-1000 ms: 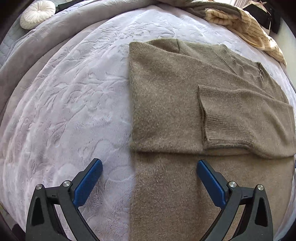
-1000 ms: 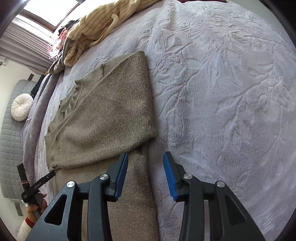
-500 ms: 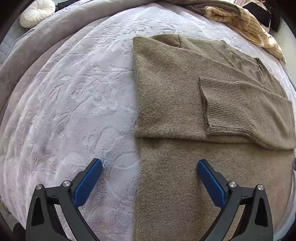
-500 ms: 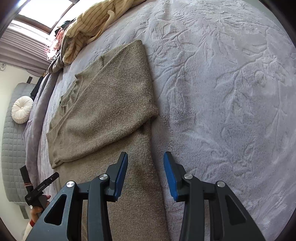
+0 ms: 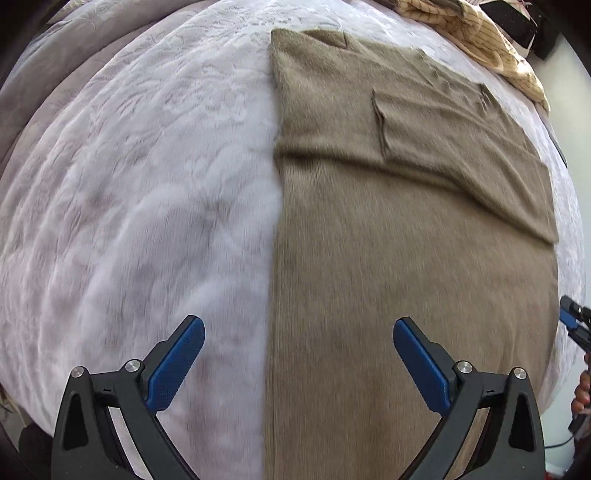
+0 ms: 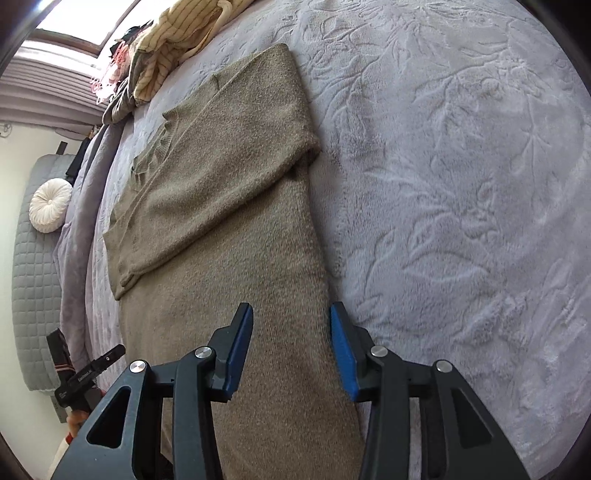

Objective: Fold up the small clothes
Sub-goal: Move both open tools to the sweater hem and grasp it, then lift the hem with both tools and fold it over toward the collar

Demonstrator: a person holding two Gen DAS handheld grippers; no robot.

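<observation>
An olive-brown knit sweater [image 5: 406, 229] lies flat on the bed, both sleeves folded across its chest. My left gripper [image 5: 298, 356] hovers open and wide over the sweater's left edge, low on the body, nothing between its blue pads. In the right wrist view the same sweater [image 6: 229, 206] runs up the frame. My right gripper [image 6: 291, 345] hangs over its right edge with the jaws opening; the edge lies below the gap, and the pads do not press on it. The sweater's bottom hem is out of view.
A pale lilac embossed blanket [image 5: 140, 206] covers the bed. A striped cream garment pile [image 6: 177, 33] lies beyond the sweater's collar. A round white cushion [image 6: 50, 208] rests against the grey quilted headboard [image 6: 33, 295]. A hand [image 5: 581, 387] shows at the right edge.
Both grippers have slid down along the sweater toward its lower part, so the folded sleeves sit farther up in both views. The right jaws stand slightly wider.
</observation>
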